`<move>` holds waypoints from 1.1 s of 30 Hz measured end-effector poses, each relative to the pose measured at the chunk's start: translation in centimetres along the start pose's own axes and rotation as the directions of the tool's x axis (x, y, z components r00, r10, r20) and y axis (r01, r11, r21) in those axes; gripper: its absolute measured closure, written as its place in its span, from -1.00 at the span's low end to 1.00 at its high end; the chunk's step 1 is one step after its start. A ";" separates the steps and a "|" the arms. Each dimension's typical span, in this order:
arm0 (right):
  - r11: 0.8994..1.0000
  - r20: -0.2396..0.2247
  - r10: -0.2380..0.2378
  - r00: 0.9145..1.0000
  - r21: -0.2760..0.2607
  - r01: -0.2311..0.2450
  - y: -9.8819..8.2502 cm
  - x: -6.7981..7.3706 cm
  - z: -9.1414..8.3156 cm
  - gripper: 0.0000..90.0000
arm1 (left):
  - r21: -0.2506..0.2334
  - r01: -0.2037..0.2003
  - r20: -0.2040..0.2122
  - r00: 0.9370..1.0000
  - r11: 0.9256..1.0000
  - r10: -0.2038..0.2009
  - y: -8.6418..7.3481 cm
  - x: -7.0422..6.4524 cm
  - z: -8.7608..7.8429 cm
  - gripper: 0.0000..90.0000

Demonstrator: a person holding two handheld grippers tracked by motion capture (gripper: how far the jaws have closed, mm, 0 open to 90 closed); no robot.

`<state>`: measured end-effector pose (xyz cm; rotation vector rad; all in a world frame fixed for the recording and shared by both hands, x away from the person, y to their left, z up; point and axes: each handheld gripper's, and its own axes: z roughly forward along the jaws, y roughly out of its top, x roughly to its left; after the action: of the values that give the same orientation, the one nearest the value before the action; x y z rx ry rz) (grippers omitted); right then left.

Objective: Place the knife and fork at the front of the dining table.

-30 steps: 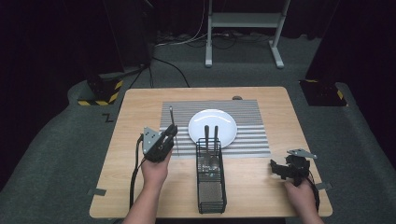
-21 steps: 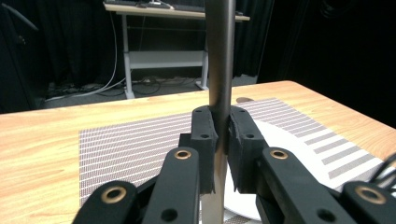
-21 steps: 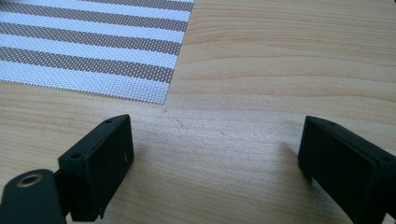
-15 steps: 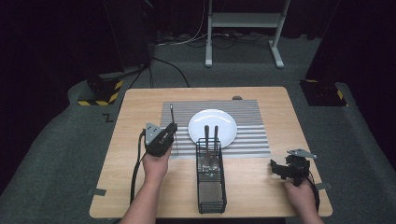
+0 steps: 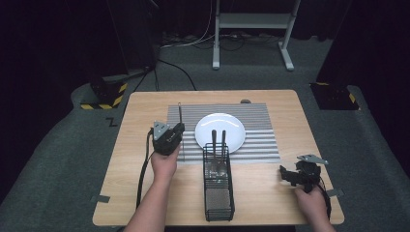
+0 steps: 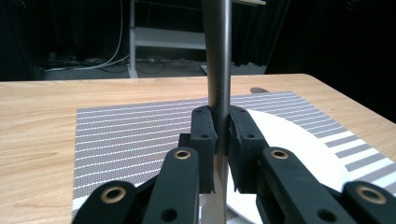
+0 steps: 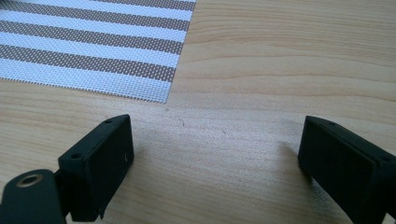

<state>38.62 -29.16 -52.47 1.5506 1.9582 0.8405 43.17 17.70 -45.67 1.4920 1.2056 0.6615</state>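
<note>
Wooden table (image 5: 145,203) held striped placemat (image 5: 256,145). Left gripper (image 5: 178,129) clamped tight on slim metal utensil handle (image 6: 218,56), upright over placemat's left edge beside white plate (image 5: 220,126). Black wire caddy (image 5: 217,183) sat nearby. Right gripper (image 5: 284,174) gaped wide, empty, over bare wood.

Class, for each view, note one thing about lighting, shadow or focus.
High view: the table is brightly lit, the surroundings nearly black. Left gripper view: the clamped utensil handle looks soft, with a pale sheen. Right gripper view: the right gripper casts soft shadows on the wood.
</note>
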 end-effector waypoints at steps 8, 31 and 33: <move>1.000 -0.002 -0.008 1.000 -0.001 0.008 0.0 0.0 -0.1 -0.77 | 0.033 0.068 -0.008 0.998 0.997 -0.068 -0.1 0.8 2.3 0.81; 1.000 -0.004 -0.008 1.000 0.000 0.008 -0.1 0.0 -0.1 -0.77 | 0.099 0.217 -0.085 0.974 0.971 -0.209 -1.2 2.8 6.8 0.80; 1.000 -0.005 -0.008 1.000 0.000 0.008 -0.1 0.0 -0.1 -0.77 | 0.109 0.224 -0.094 0.972 0.968 -0.215 -1.3 3.0 7.2 0.81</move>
<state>38.51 -29.18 -52.46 1.5409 1.9664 0.8415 50.00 17.62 -49.54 1.4131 1.4708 0.5114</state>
